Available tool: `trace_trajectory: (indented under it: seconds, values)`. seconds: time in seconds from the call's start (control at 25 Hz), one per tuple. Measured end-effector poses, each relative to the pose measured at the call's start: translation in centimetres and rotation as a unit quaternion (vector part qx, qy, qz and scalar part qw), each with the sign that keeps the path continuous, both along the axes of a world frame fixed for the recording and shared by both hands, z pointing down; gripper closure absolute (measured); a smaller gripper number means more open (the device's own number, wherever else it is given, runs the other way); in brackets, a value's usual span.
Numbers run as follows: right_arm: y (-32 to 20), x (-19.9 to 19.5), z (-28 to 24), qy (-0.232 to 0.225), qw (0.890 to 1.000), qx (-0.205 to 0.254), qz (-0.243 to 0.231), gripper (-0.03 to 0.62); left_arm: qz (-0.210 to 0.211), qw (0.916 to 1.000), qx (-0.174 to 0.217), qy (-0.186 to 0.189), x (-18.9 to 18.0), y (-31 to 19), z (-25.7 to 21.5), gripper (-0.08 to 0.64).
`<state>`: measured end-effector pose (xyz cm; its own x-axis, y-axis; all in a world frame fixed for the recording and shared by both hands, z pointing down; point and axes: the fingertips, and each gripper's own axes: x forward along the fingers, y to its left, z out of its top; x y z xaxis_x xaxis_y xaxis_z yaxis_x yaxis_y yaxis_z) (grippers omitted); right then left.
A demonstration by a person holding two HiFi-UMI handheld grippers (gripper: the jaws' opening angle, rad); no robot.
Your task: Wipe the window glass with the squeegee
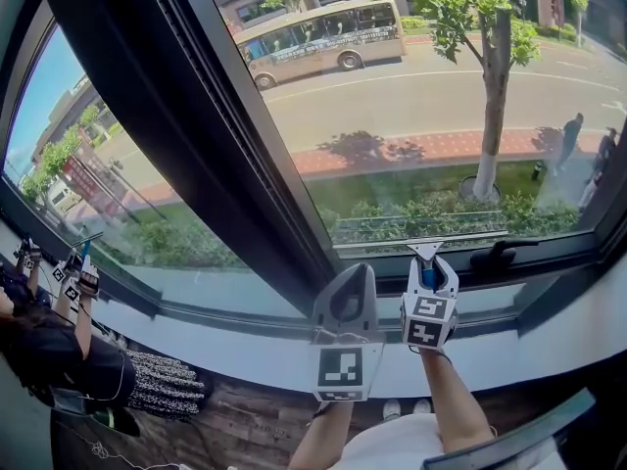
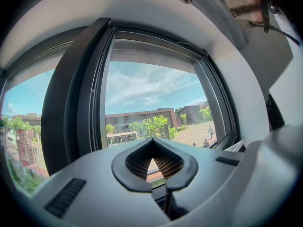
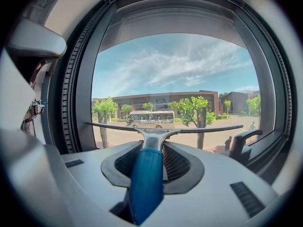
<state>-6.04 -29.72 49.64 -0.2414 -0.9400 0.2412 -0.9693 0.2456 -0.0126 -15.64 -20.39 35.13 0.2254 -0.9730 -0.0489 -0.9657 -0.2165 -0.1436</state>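
At the far left another person [image 1: 44, 351] stands with grippers of their own, apart from this work. A dark window post [image 1: 186, 135] divides the panes. To its right the left gripper [image 1: 355, 292] hangs below the sill [image 1: 245, 355], its jaws closed on each other with nothing between them, so it plays no part for now.

Just beside it the right gripper [image 1: 429, 287] has its jaws clenched on the blue handle of the squeegee [image 1: 423, 251]. The blade lies level and low on the window glass [image 1: 441, 96], just above the bottom frame. Whether the rubber edge touches the pane cannot be told. The window handle [image 1: 500, 256] sits near the blade's right end.

The wiping step seems to be in hand, with the blade at the foot of the pane. The next move likely calls for raising the blade high, pressing it flat against the glass and drawing it steadily, keeping clear of the handle.
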Motion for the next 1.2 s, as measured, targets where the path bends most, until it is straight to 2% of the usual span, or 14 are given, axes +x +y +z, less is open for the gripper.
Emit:
trace_trajectory:
  seconds: [0.4, 0.52, 0.68, 0.8, 1.04, 1.2]
  values:
    - [-0.5, 0.5, 1.7, 0.010, 1.000, -0.009, -0.003, 0.465, 0.003, 0.9998, -0.010, -0.014, 0.4, -0.7, 1.3, 0.557]
    - [0.2, 0.3, 2.1, 0.010, 1.000, -0.011, -0.004, 0.465, 0.002, 1.0000, -0.006, -0.007, 0.2, -0.1, 1.0, 0.557]
    - [0.6, 0.0, 2.0, 0.017, 1.000, -0.016, -0.005, 0.465, 0.006, 0.9997, -0.011, -0.022, 0.0, 0.2, 0.9, 0.558]
    - [0.7, -0.1, 2.1, 0.019, 1.000, -0.015, -0.006, 0.465, 0.006, 0.9999, -0.007, -0.010, 0.0, 0.3, 0.7, 0.558]
    - [0.8, 0.0, 1.9, 0.018, 1.000, -0.005, -0.004, 0.465, 0.008, 0.9997, -0.011, -0.022, -0.3, 0.4, 1.8, 0.558]
    - [0.0, 0.4, -0.2, 0.014, 1.000, 0.017, -0.007, 0.465, 0.007, 0.9998, -0.005, -0.017, 0.0, -0.7, 1.3, 0.558]
